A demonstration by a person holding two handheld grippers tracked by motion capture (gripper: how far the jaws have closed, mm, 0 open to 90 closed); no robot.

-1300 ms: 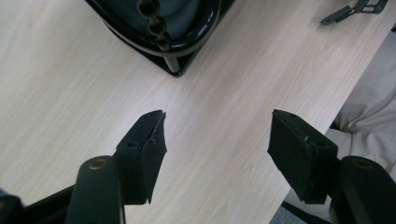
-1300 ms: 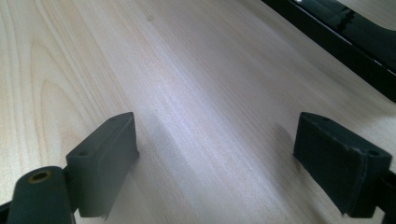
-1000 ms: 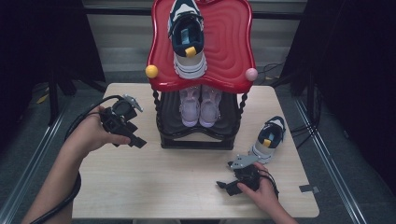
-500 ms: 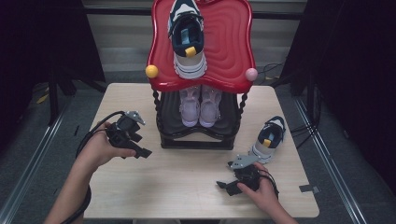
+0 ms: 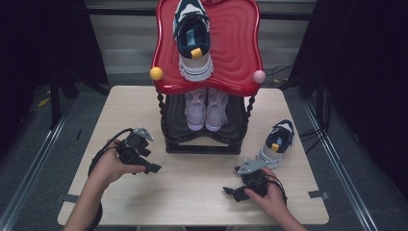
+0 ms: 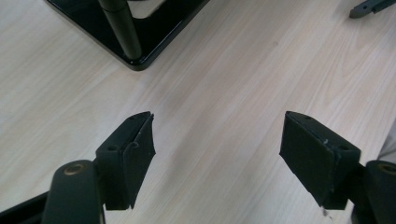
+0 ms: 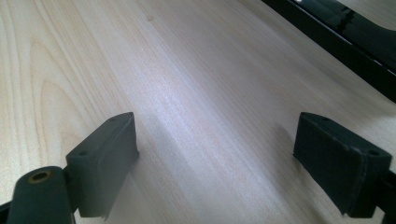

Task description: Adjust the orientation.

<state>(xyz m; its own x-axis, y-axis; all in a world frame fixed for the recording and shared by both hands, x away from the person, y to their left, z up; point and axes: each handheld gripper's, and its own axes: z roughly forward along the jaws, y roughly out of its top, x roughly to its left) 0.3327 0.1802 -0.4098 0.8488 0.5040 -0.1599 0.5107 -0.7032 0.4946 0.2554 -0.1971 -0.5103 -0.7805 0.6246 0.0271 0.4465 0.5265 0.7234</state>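
A black shoe rack [image 5: 202,144] with a red wavy top [image 5: 235,53] stands at the back middle of the table. On the top lies a navy and white sneaker [image 5: 193,41]. A pale pink pair [image 5: 207,108] rests on the lower shelf. A second navy and white sneaker [image 5: 278,144] stands on the table right of the rack. My left gripper [image 5: 153,167] hovers low, left of the rack's front corner [image 6: 135,51]. Its jaws have just been opening, and the left gripper [image 6: 219,122] is open with bare wood between its pads. My right gripper [image 5: 230,191] rests near the front edge, and this right gripper [image 7: 217,122] is open over bare wood.
The light wooden table [image 5: 192,202] has free room in front of the rack, between the two hands. A yellow knob [image 5: 156,73] and a pink knob [image 5: 259,76] stick out from the red top. The rack's black base [image 7: 355,42] lies ahead of the right gripper.
My left hand has dropped toward the table and come nearer the front, and its jaws stand a little wider. The right hand and the shoes stay where they were.
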